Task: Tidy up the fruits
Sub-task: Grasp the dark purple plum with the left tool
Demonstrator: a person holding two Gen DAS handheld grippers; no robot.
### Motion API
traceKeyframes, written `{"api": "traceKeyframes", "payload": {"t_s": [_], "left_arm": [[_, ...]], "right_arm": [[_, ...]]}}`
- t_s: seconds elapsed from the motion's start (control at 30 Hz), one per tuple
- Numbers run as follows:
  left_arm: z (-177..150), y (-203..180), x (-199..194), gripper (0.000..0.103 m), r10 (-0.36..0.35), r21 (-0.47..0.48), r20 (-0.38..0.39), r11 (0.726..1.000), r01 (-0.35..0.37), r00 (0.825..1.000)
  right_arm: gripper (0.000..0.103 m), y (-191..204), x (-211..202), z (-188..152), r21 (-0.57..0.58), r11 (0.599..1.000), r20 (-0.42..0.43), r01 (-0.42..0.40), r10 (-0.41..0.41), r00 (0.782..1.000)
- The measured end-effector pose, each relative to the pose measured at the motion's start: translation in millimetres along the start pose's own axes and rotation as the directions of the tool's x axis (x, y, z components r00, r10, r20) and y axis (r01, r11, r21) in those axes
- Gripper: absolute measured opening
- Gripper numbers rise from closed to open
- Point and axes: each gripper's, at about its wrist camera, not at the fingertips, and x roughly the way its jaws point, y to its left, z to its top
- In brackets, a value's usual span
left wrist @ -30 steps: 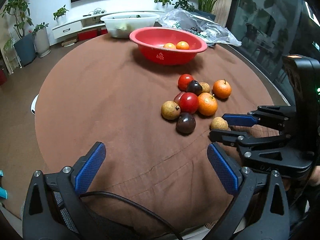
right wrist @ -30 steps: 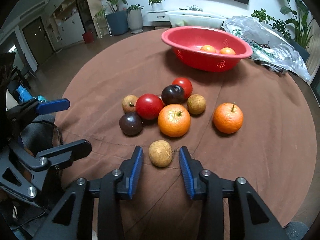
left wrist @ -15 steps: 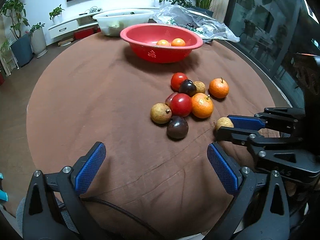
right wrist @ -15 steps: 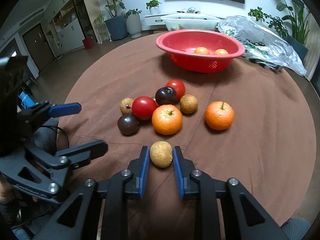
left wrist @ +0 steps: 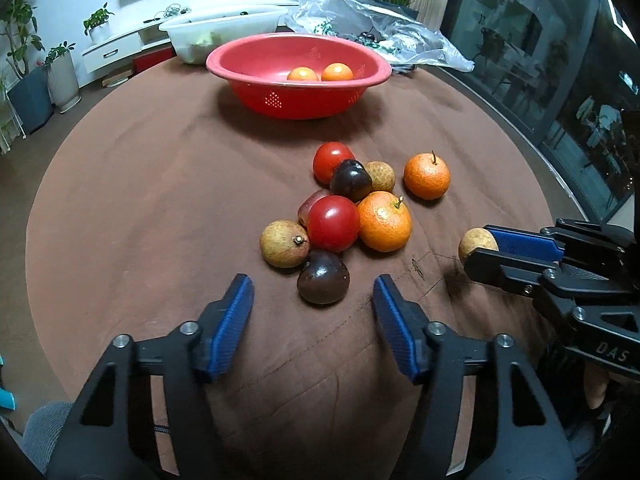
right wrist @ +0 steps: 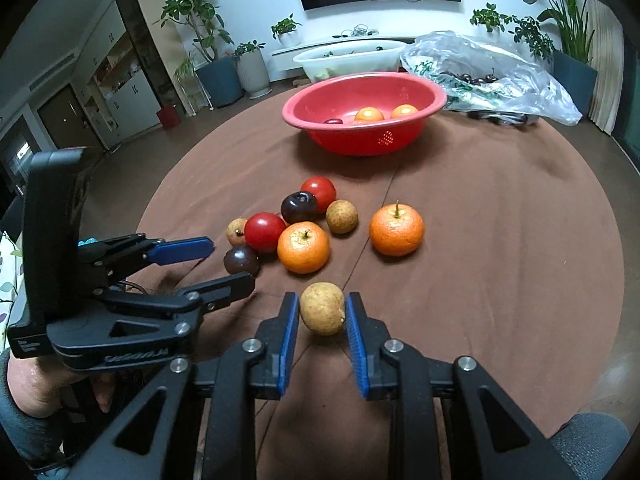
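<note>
While both tools work the table: two hand-held grippers over a brown cloth w/ loose fruit.
Right gripper (right wrist: 322,326): blue pads pinching a small tan fruit (right wrist: 322,308) by its sides, near the tips; fruit looks just clear of the cloth.
Left gripper (left wrist: 314,312): jaws closing, nothing pinched yet; dark plum (left wrist: 323,277) sits just ahead, between the tips, pads not touching it.
Fruit pile: beyond left tips. Red tomato (left wrist: 333,223), orange (left wrist: 384,221), another tan fruit (left wrist: 285,243) all touching; lone orange (left wrist: 426,176) a bit apart.
Red bowl (right wrist: 424,120): far ahead of both grippers, already holds oranges.
Handling (judgement): tan fruit prob. light, thin brittle shell, round, could roll out; grip across widest part, gently. Plum soft, bruises, smooth skin.
Hard to see: pinkish fruit behind tomato mostly hidden; one dark item in bowl unclear; clear bag contents unclear.
</note>
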Motion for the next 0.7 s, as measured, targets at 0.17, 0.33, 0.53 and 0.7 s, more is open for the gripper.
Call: {"api": "traceKeyframes", "payload": {"t_s": [0.17, 0.33, 0.53, 0.7], "left_arm": [[4.3, -1.1, 5.8, 0.046, 0.006, 0.016, -0.008, 1.0, -0.006, 1.0], [6.6, -4.3, 13.1, 0.043, 0.022, 0.034, -0.023, 0.999, -0.021, 0.999], [6.7, -5.3, 13.8, 0.033, 0.022, 0.058, -0.024, 0.998, -0.02, 0.999], [5.5, -7.3, 13.5, 0.028, 0.02, 0.08, -0.023, 0.997, -0.018, 1.0]], "right_arm": [[0.027, -0.7, 0.0, -0.5, 0.006, 1.0, 0.004, -0.008, 0.008, 1.0], [0.027, -3.6, 0.1, -0.5, 0.014, 1.0, 0.008, -0.011, 0.011, 1.0], [0.027, -3.7, 0.6, -2.2, 0.017, 1.0, 0.008, -0.015, 0.014, 1.0], [0.027, -2.8, -0.1, -3.1, 0.017, 1.0, 0.009, -0.013, 0.012, 1.0]]}}
